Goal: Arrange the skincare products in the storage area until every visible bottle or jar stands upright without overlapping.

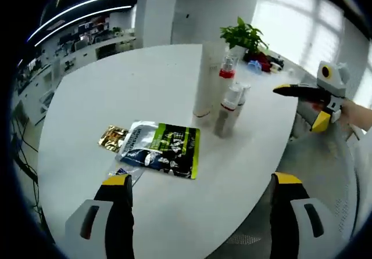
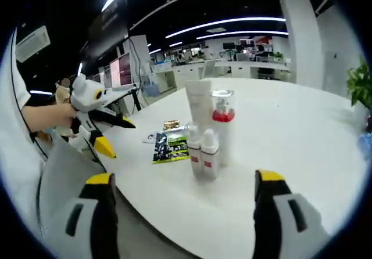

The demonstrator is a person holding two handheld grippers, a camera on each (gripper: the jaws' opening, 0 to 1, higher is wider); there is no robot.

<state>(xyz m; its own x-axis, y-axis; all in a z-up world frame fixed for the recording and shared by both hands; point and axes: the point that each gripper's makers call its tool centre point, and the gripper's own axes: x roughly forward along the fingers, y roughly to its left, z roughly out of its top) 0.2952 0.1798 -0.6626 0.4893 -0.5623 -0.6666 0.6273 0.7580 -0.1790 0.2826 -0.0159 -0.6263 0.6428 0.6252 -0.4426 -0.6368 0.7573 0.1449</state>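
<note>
Four skincare containers stand upright in a tight cluster on the white round table (image 1: 104, 90): a tall white tube (image 1: 203, 79) (image 2: 199, 105), a clear bottle with a red collar (image 1: 226, 73) (image 2: 222, 122), and two small white spray bottles (image 1: 228, 112) (image 2: 195, 147) (image 2: 210, 154). A green-and-black sachet (image 1: 165, 148) (image 2: 171, 146) and a gold sachet (image 1: 113, 137) (image 2: 171, 124) lie flat beside them. My left gripper (image 1: 201, 180) (image 2: 116, 135) is open over the near table edge, apart from the sachets. My right gripper (image 2: 183, 177) (image 1: 302, 105) is open, short of the bottles, holding nothing.
A potted green plant (image 1: 244, 35) (image 2: 361, 85) and small coloured items (image 1: 258, 64) sit at the table's far edge. A hand (image 2: 40, 117) holds the left gripper. Office desks and screens fill the background. Bare tabletop spreads around the cluster.
</note>
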